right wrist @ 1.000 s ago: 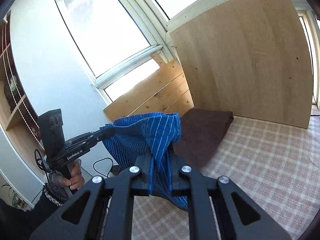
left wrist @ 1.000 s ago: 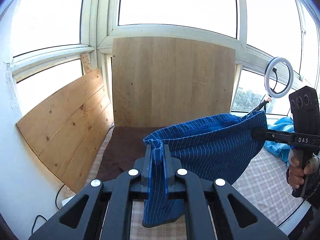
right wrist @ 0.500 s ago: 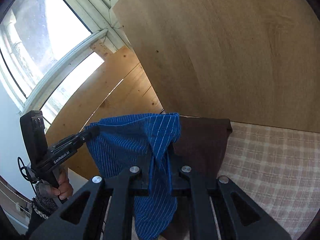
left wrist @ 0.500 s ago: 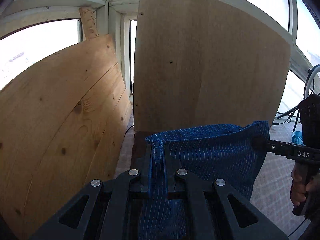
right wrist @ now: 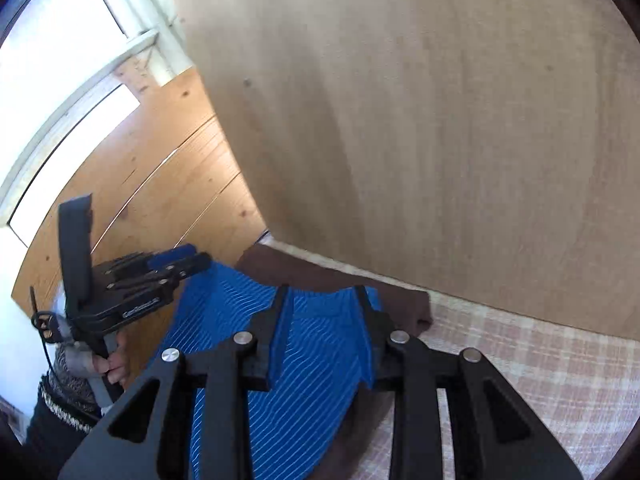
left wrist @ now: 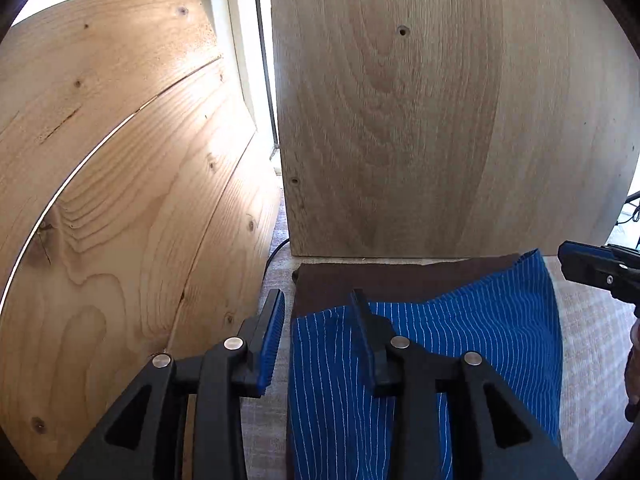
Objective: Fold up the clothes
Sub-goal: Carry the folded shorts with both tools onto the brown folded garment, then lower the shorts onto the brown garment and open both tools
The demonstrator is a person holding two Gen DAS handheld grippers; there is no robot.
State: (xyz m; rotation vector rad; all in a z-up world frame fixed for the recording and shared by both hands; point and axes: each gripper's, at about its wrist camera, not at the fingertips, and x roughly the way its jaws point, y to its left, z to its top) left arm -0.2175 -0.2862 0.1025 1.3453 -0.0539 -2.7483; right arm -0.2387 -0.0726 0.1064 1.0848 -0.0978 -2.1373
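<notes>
Two hand-held grippers, left and right, both spread wide and gripping nothing, over blue striped cloth on brown cloth.

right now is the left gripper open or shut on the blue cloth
Open. The left gripper has its jaws spread wide, and the blue striped cloth lies flat beneath them on the brown cloth, not pinched.

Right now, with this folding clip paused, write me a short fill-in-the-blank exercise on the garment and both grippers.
1. The blue striped garment lies on top of a folded ____ cloth.
2. The left gripper has its jaws ____.
3. The right gripper has its jaws ____.
4. The stripes on the garment are ____ in colour.

Missing words: brown; open; open; white
</notes>
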